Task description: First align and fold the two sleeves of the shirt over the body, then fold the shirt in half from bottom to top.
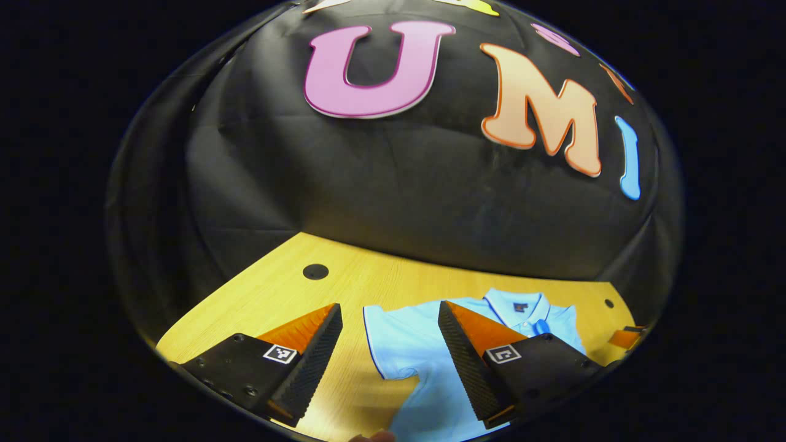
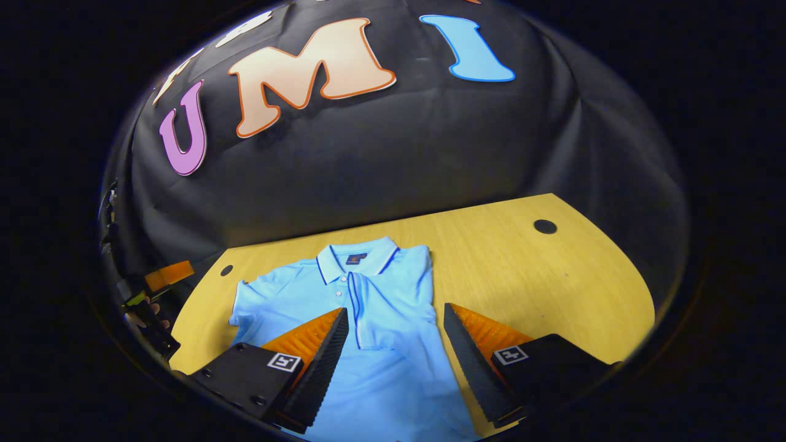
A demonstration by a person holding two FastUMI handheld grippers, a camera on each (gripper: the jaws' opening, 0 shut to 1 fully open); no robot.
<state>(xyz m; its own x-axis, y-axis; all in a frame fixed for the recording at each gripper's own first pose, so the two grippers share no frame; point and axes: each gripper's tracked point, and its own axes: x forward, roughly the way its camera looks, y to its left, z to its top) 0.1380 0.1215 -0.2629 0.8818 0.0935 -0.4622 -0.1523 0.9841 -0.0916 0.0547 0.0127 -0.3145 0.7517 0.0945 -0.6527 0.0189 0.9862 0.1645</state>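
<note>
A light blue polo shirt (image 2: 381, 319) with dark blue trim is laid flat, front side up, on the wooden table (image 2: 552, 276). The collar (image 2: 356, 255) is pointed toward the table's far edge. One short sleeve (image 2: 258, 301) is spread out to the side. The other sleeve is folded over the body.

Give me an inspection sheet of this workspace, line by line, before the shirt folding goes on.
Surface: light wooden table with round dark holes.
Job's things: light blue polo shirt with dark-trimmed collar lying flat, front up; one sleeve spread out, the opposite one already folded over the body.
Clutter: nothing seen.
Grippers: left gripper open above that spread sleeve's edge; right gripper open above the shirt body.
Cables: nothing seen.
Surroundings: black cloth booth wall.
</note>
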